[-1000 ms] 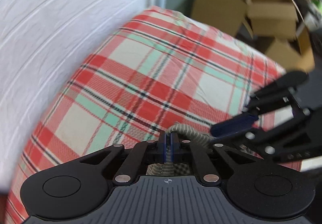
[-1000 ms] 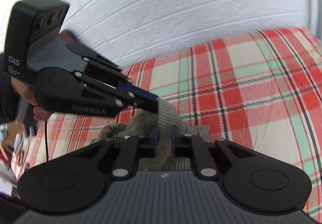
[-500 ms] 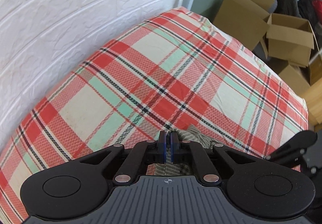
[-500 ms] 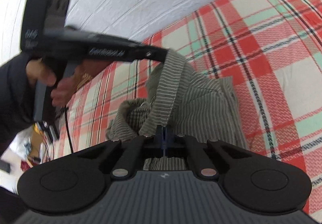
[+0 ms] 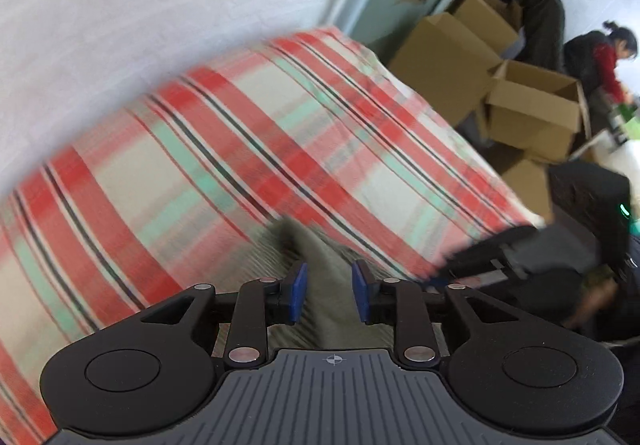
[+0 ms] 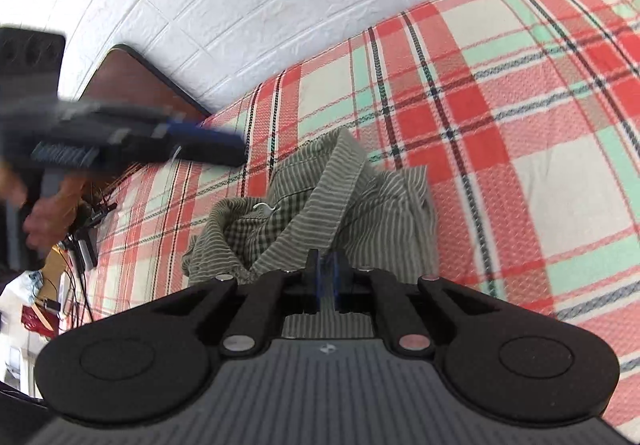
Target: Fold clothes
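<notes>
- Progress, as I judge it: early to middle. The striped garment [image 6: 320, 205] lies bunched on the plaid bed [image 6: 520, 125], its collar standing up and a checked lining showing — no flat, squared fold yet, so smoothing and the main folds are left.
- The left gripper [image 5: 328, 291] has its blue fingers [image 5: 298, 291] parted and opening; cloth runs between them, but the pads do not press on it.
- The right gripper [image 6: 326, 277] has its fingers narrow and opening slightly, low at the garment's near edge; a thin fold seems to sit between them, though whether it is pinched I cannot tell.
- Room: the plaid surface is bare to the right of the garment and beyond it — good space to spread.
- Edges: the white brick-pattern wall [image 6: 280, 5] bounds the far side; a brown board [image 6: 128, 85] sits at the left corner; cardboard boxes [image 5: 520, 105] stand past the bed's end.
</notes>
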Action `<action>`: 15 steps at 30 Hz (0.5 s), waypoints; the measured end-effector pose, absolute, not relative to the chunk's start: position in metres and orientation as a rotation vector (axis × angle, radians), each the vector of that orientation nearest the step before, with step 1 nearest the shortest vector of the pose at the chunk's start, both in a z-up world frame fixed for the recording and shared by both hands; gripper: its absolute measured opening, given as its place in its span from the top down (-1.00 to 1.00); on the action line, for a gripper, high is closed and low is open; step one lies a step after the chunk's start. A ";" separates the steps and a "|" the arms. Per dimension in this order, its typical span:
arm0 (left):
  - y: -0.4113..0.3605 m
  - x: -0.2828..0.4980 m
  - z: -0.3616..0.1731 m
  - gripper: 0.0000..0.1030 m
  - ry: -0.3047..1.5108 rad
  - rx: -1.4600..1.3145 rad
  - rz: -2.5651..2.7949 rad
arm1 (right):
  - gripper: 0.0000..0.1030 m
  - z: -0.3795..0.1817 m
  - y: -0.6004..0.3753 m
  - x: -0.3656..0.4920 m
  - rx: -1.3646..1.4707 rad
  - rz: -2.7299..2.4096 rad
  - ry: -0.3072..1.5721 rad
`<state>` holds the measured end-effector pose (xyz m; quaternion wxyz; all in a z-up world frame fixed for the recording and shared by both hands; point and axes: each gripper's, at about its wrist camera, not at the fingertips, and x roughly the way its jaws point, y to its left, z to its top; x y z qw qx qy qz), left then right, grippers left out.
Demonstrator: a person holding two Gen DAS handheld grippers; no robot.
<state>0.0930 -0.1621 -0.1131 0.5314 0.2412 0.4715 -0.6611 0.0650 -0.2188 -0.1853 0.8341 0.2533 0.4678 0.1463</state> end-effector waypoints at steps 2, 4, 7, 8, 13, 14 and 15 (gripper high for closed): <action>-0.154 0.086 -0.128 0.18 1.179 0.582 -1.565 | 0.65 -0.183 -0.223 0.068 0.517 0.301 0.987; -0.149 0.083 -0.148 0.18 1.244 0.581 -1.530 | 0.64 -0.178 -0.228 0.072 0.502 0.286 0.968; -0.144 0.081 -0.160 0.18 1.259 0.559 -1.492 | 0.60 -0.168 -0.236 0.087 0.481 0.276 0.938; -0.143 0.082 -0.160 0.18 1.258 0.544 -1.482 | 0.58 -0.164 -0.237 0.094 0.468 0.276 0.932; -0.141 0.086 -0.161 0.06 1.252 0.483 -1.434 | 0.24 -0.157 -0.222 0.128 0.385 0.287 0.945; -0.141 0.086 -0.161 0.05 1.246 0.482 -1.422 | 0.24 -0.158 -0.218 0.133 0.369 0.287 0.953; -0.140 0.087 -0.162 0.04 1.244 0.473 -1.415 | 0.24 -0.159 -0.214 0.138 0.354 0.285 0.963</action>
